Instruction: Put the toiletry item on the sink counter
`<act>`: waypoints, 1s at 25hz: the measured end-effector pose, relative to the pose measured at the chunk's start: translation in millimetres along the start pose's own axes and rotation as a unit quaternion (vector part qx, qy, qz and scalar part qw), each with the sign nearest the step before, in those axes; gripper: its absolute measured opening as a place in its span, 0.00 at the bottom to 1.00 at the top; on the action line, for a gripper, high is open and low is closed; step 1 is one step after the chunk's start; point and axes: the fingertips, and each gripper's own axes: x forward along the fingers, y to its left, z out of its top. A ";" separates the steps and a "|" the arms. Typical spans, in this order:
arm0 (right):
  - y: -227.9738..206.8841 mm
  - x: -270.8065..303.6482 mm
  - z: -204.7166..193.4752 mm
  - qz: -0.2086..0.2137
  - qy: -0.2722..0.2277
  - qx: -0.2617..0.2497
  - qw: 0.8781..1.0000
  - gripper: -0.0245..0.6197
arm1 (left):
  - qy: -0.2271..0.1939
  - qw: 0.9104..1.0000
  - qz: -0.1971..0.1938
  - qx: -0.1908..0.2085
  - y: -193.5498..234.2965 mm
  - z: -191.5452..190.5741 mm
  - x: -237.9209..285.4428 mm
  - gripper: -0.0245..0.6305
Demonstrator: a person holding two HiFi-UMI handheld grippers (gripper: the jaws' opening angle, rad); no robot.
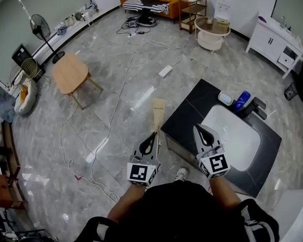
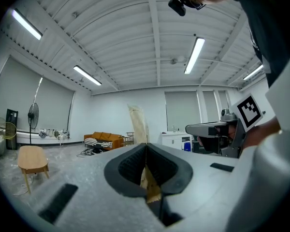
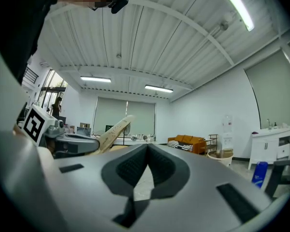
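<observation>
Pinching the long flat tan paper-wrapped toiletry packet (image 1: 158, 111) by its near end, the left hand-held gripper (image 1: 154, 136) has its jaws closed on it; the packet sticks out past the tips, in the air just beside the black sink table with a white basin (image 1: 192, 107); it looks light, thin and bendy, so a hold nearer the middle would likely steady it; the right hand-held gripper (image 1: 197, 130) points forward over the table's near edge, jaws together on nothing.

Lower end of the tan toiletry item (image 1: 158, 110), just left of the sink counter (image 1: 189, 110), hidden between the closed jaws of the left gripper (image 1: 154, 134).
</observation>
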 end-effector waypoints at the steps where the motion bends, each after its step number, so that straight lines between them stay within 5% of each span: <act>1: -9.3 4.9 -0.6 0.001 0.000 -0.002 1.000 0.05 | 0.001 1.000 -0.002 -0.001 -0.5 -1.4 11.7 0.06; 13: -90.0 47.3 -24.9 -0.038 0.018 0.009 0.999 0.05 | 0.024 0.998 -0.053 0.010 -1.6 -21.9 118.6 0.06; 25: -112.4 62.9 -39.0 -0.093 0.042 0.015 0.995 0.05 | 0.088 0.988 -0.126 0.007 4.3 -75.7 178.0 0.06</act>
